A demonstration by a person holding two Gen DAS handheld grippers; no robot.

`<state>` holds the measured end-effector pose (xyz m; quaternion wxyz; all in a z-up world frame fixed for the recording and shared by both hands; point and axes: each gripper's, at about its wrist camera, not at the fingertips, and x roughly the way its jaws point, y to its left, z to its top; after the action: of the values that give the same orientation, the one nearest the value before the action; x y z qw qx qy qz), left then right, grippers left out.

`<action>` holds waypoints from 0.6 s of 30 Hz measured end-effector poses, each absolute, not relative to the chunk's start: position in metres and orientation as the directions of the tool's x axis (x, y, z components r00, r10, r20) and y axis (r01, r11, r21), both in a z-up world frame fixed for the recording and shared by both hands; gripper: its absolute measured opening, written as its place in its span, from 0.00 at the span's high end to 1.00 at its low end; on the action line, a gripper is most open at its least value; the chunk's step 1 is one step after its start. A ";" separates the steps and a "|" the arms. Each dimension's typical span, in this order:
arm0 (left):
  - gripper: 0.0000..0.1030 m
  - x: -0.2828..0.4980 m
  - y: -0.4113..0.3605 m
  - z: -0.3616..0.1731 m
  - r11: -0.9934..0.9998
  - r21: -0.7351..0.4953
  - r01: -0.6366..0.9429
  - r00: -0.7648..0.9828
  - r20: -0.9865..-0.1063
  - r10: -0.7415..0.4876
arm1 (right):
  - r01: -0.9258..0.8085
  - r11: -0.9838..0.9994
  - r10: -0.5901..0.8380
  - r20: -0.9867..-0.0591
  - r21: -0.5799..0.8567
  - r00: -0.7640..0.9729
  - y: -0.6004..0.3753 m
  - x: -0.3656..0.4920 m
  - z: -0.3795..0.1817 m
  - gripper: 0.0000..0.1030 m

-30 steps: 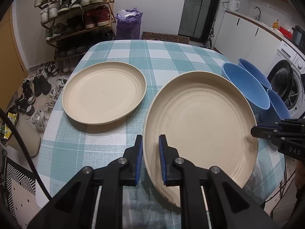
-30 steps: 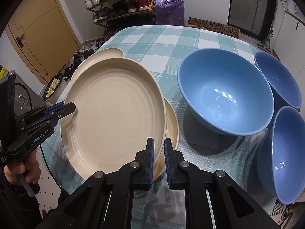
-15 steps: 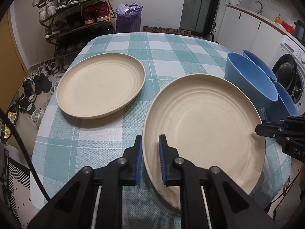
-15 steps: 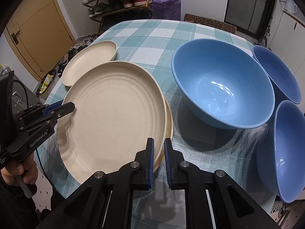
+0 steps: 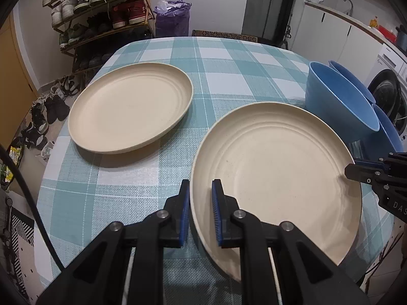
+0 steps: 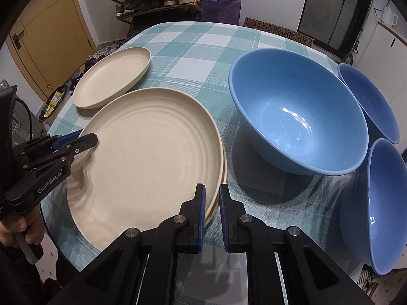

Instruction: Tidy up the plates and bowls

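while clamped (opposite rims), both left gripper (image 5: pixel 201 195) and right gripper (image 6: pixel 211 198) on cream plate (image 5: pixel 274 172).

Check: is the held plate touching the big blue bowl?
Apart. The right wrist view shows a strip of checked tablecloth between the held plate and the big blue bowl.

Lighting: even indoor overhead light, moderately bright. Glare: white highlights inside the blue bowl (image 6: pixel 292 117). Shadows: soft, beneath the bowl. Focus: sharp. Distortion: strong fisheye curvature, dark vignetted corners.
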<state>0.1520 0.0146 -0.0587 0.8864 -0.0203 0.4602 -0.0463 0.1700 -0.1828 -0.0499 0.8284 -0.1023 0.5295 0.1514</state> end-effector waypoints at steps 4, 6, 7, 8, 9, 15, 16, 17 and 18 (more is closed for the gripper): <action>0.87 0.153 0.014 -0.060 0.995 -0.072 0.062 0.572 -0.814 -0.095 | -0.356 0.934 0.135 -0.907 -0.018 0.400 -0.183 0.170 -0.052 0.89; 0.87 0.153 0.014 -0.060 0.995 -0.076 0.063 0.570 -0.816 -0.098 | -0.361 0.932 0.125 -0.905 -0.033 0.407 -0.181 0.169 -0.052 0.89; 0.87 0.153 0.014 -0.061 0.995 -0.078 0.063 0.569 -0.816 -0.100 | -0.364 0.930 0.117 -0.904 -0.045 0.411 -0.179 0.168 -0.053 0.89; 0.87 0.153 0.014 -0.062 0.995 -0.079 0.062 0.568 -0.817 -0.100 | -0.364 0.930 0.113 -0.904 -0.050 0.412 -0.179 0.168 -0.054 0.89; 0.87 0.153 0.014 -0.062 0.995 -0.078 0.062 0.567 -0.818 -0.099 | -0.364 0.930 0.110 -0.904 -0.053 0.412 -0.178 0.168 -0.055 0.89; 0.87 0.153 0.014 -0.063 0.995 -0.082 0.060 0.569 -0.816 -0.102 | -0.369 0.927 0.095 -0.905 -0.071 0.414 -0.176 0.168 -0.058 0.89; 0.86 0.153 0.014 -0.063 0.995 -0.084 0.060 0.569 -0.816 -0.103 | -0.371 0.926 0.091 -0.905 -0.077 0.416 -0.176 0.168 -0.059 0.89; 0.86 0.153 0.014 -0.063 0.995 -0.084 0.061 0.569 -0.816 -0.104 | -0.371 0.925 0.089 -0.905 -0.079 0.415 -0.176 0.168 -0.060 0.89; 0.86 0.153 0.014 -0.062 0.994 -0.087 0.061 0.569 -0.816 -0.106 | -0.370 0.926 0.089 -0.905 -0.079 0.416 -0.176 0.168 -0.060 0.89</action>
<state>0.1534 0.0144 -0.0624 0.8853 -0.0245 0.4621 -0.0472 0.1683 -0.1760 -0.0596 0.8305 -0.1343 0.5226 0.1382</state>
